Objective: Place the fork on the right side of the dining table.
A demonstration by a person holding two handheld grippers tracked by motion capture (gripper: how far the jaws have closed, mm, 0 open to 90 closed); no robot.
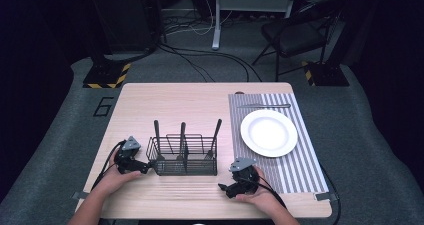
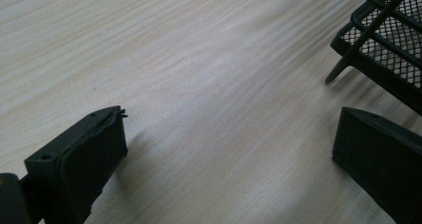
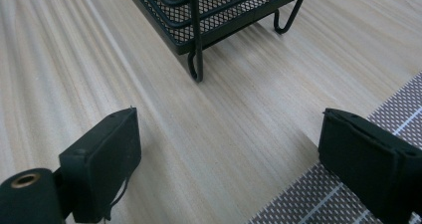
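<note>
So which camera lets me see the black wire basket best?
The high view: the whole black wire basket stands on the table with three dark handles sticking up from it, between the two hand-held grippers. The right gripper view catches just its mesh bottom and wire feet. The left gripper view catches one corner.

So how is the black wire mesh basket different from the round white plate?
The black wire mesh basket is dark, boxy and see-through, while the round white plate is pale, flat and solid. The basket holds three dark-handled utensils standing upright; the plate has nothing on it. The basket stands on the bare wooden table, between the two grippers, but the plate lies on the grey striped placemat. Neither is being held.
</note>
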